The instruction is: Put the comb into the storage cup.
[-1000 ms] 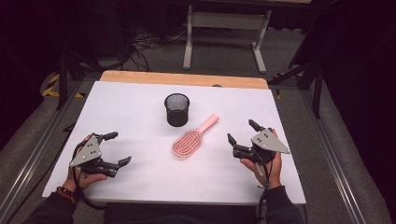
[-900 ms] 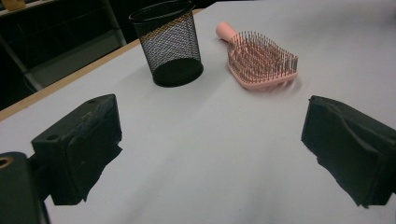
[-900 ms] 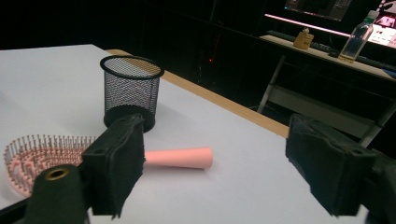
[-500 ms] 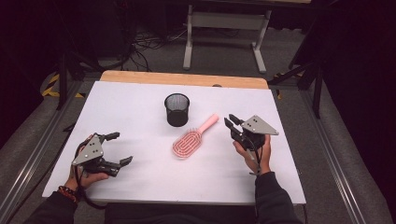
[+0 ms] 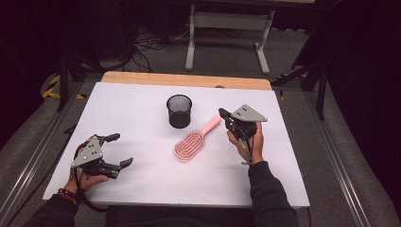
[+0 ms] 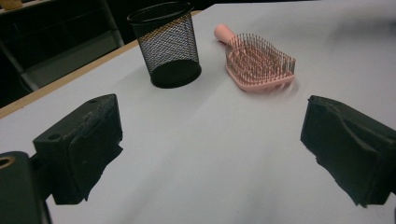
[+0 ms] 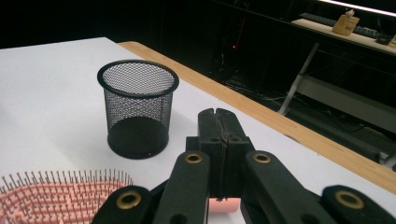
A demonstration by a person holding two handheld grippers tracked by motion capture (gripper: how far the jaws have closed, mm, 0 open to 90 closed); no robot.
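A pink hairbrush (image 5: 189, 145) lies bristles up at the middle of the white table (image 5: 137, 101), its handle pointing up and right. A black mesh cup (image 5: 179, 111) stands upright just beyond it. My right gripper (image 5: 222, 113) hovers at the handle's end, and its jaws have just been closing. In the right gripper view the right gripper (image 7: 217, 114) is shut, jaws pressed flat together with nothing between them, the pink handle showing just beneath; the hairbrush (image 7: 60, 196) and cup (image 7: 137, 109) lie ahead. My left gripper (image 5: 122, 150) rests open at the near left, the left gripper (image 6: 210, 140) facing the cup (image 6: 168, 46) and hairbrush (image 6: 259, 65).
A wooden strip (image 5: 184, 79) runs along the table's far edge. A grey metal stand (image 5: 227, 23) and cables sit on the floor beyond it. Dark rails flank the table on both sides.
My right gripper has moved up and left from the near right to the brush handle's end, and its jaws have gone from wide open to shut. The left gripper has stayed put.
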